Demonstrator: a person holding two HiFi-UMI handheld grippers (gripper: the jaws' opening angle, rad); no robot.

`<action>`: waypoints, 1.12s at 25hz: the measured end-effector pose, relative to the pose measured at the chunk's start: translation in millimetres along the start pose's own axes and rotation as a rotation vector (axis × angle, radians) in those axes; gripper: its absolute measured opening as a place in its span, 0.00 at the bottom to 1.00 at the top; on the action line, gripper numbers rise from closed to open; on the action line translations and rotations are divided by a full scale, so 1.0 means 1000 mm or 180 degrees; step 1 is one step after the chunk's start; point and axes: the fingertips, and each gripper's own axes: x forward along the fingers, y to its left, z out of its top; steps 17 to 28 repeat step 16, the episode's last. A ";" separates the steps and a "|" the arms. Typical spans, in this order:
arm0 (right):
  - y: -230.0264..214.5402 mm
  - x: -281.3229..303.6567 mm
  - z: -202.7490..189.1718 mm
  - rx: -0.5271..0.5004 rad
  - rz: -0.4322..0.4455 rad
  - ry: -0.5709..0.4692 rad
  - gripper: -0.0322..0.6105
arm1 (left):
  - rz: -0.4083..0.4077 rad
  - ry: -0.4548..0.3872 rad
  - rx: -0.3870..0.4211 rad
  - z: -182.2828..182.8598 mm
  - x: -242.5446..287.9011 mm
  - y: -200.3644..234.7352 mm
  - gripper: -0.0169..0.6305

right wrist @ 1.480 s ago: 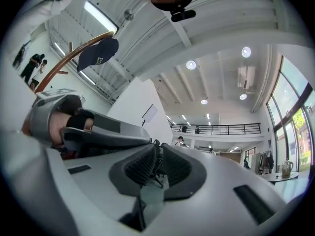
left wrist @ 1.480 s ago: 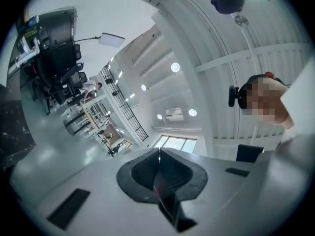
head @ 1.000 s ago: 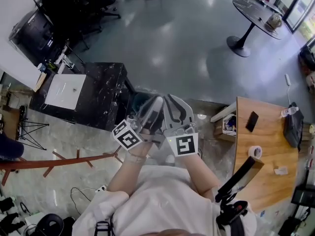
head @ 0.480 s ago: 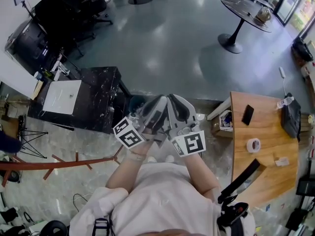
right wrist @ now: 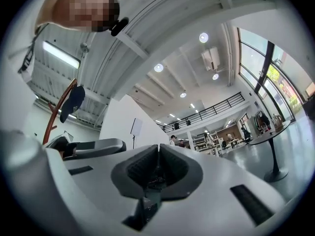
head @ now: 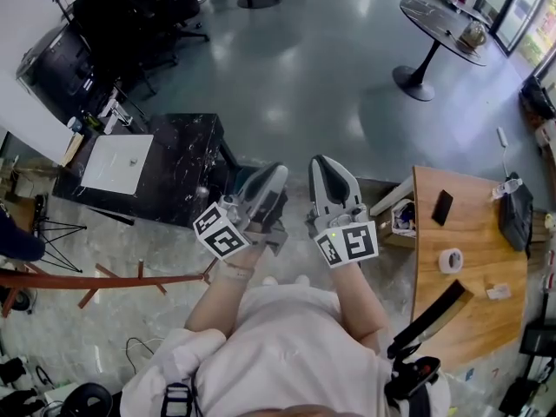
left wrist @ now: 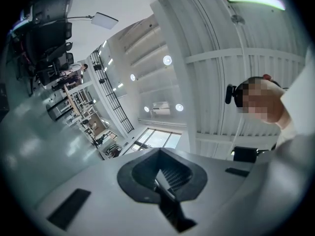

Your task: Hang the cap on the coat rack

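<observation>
In the right gripper view a dark blue cap point(right wrist: 73, 103) hangs on a hook of the red-brown coat rack point(right wrist: 58, 113), up at the left. In the head view the rack's pole point(head: 95, 281) runs along the lower left; a dark blue shape at its left end may be the cap. I hold both grippers close to my chest, pointing away from me. My left gripper point(head: 276, 174) point(left wrist: 160, 168) is shut with nothing in it. My right gripper point(head: 323, 163) point(right wrist: 158, 154) also stands shut and empty, a hand's width to its right.
A black marble table point(head: 187, 168) with a white sheet on it stands ahead at the left. A wooden desk point(head: 469, 302) with a tape roll and a phone is at the right. A round table point(head: 443, 29) and office chairs point(head: 139, 16) stand farther off.
The two grippers, pressed side by side before, have come apart: the right one has shifted to the right. Both stay shut and empty.
</observation>
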 end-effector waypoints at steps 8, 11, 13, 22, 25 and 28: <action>0.015 0.006 -0.006 -0.0016 0.0052 0.0014 0.10 | -0.0070 0.0009 -0.0011 0.015 -0.019 0.002 0.04; 0.022 0.008 -0.007 -0.0038 0.0077 0.0029 0.10 | -0.0067 -0.0059 -0.0038 0.022 -0.024 0.005 0.04; 0.024 0.010 -0.007 -0.0040 0.0070 0.0025 0.10 | -0.0074 -0.0093 -0.0042 0.027 -0.027 0.007 0.04; 0.025 0.012 -0.006 -0.0043 0.0050 0.0020 0.10 | -0.0062 -0.0144 -0.0036 0.033 -0.031 0.011 0.04; 0.025 0.012 -0.006 -0.0043 0.0050 0.0020 0.10 | -0.0062 -0.0144 -0.0036 0.033 -0.031 0.011 0.04; 0.025 0.012 -0.006 -0.0043 0.0050 0.0020 0.10 | -0.0062 -0.0144 -0.0036 0.033 -0.031 0.011 0.04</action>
